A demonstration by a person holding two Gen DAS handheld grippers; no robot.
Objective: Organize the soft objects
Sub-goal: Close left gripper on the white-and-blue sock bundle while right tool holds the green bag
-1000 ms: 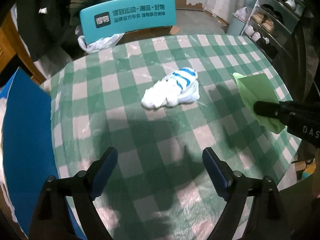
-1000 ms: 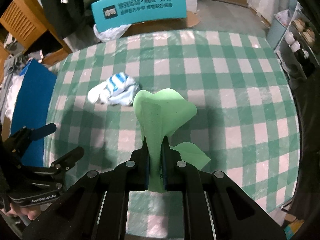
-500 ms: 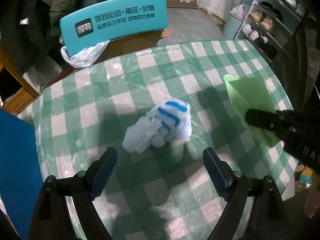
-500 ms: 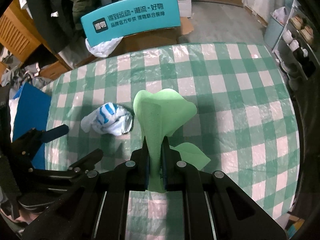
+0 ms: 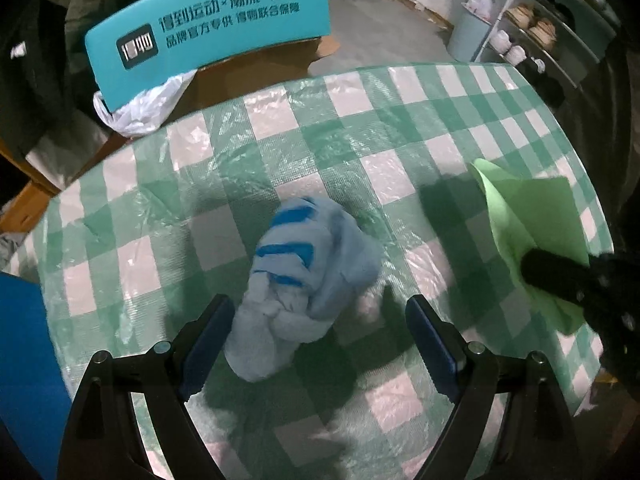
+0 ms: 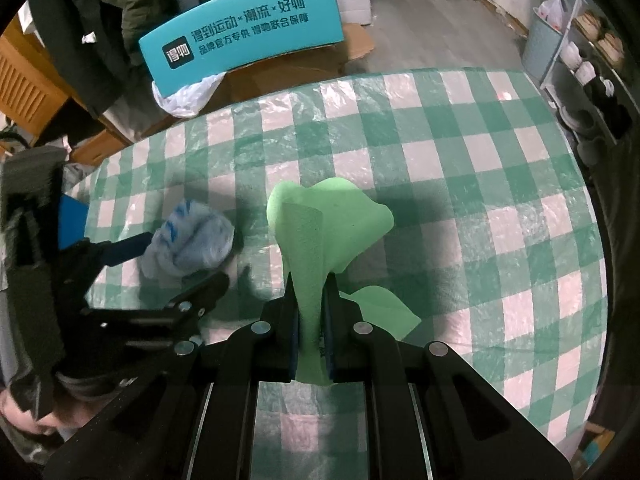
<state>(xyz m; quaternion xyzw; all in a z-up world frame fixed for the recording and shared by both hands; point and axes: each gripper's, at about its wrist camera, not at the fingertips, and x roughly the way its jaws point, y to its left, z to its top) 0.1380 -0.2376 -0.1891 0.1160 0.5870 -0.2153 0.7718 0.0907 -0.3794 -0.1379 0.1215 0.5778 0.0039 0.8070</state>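
I am at the pick-up step for the second soft thing. My left gripper [image 5: 316,344] stands wide open around the sock bundle [image 5: 304,280], a white and blue rolled bundle that lies near the middle of the worktop [image 5: 400,128], a little toward its left edge. In the left wrist view the bundle sits between my two fingers, closer to the left finger [image 5: 206,344]; it seems to touch that pad or lie just beside it, I cannot tell which. The right finger [image 5: 432,348] is apart from the bundle, with checked cloth showing in the gap. The picture is a bit blurred here, so the exact contact is not sure.

My right gripper [image 6: 310,336] is closed tight on the green cloth [image 6: 324,232]. The cloth stands up from between the fingers and opens like a fan above them, and one corner hangs down on the right side of the gripper. It is lifted off the worktop, over the near part and toward the right edge as the left wrist view shows it.

I judge that the next move is to center the left gripper a little, so the bundle comes to the middle of the gap, and then to close slowly. The bundle is soft and loose, so a pinch on one outer fold could pull only one layer and open the roll. I should take it through the thick middle part. The right gripper needs only to hold its cloth and stay out of the way.
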